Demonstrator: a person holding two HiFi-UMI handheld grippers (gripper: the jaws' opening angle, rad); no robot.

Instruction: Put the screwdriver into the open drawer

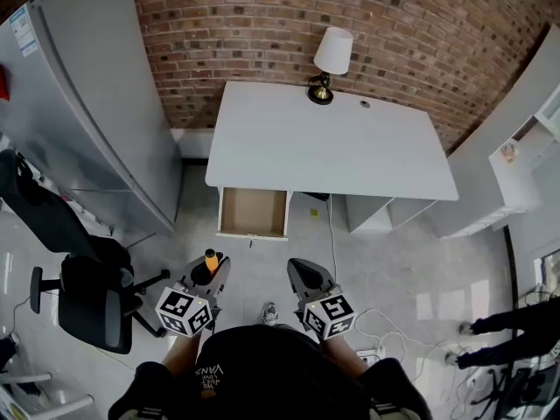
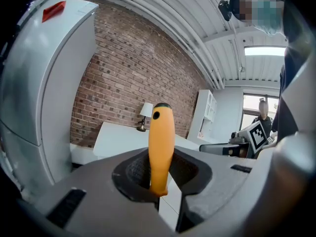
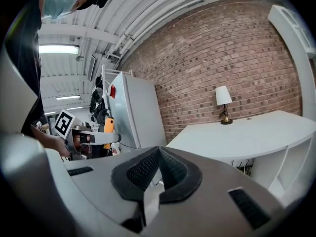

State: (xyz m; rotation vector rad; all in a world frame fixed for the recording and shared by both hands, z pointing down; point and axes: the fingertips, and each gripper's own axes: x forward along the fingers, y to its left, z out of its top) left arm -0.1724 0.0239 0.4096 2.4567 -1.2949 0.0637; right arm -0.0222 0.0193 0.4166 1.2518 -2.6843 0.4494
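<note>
**Screwdriver held, drawer not yet reached.**

The screwdriver (image 2: 161, 147) is gripped upright by its orange handle in the left gripper (image 1: 210, 271), well short of the open drawer (image 1: 253, 212). The right gripper (image 1: 302, 278) is closed on nothing. The carry is judged to be the step in hand. Next, the left gripper must be brought over the drawer, lowered and opened so that the tool is laid inside. The drawer is pulled out from a white desk (image 1: 332, 147), on which a lamp (image 1: 331, 59) stands against a brick wall (image 1: 262, 24). A black chair (image 1: 79, 278) and a tall grey cabinet (image 1: 96, 103) are seen at the left.
</note>
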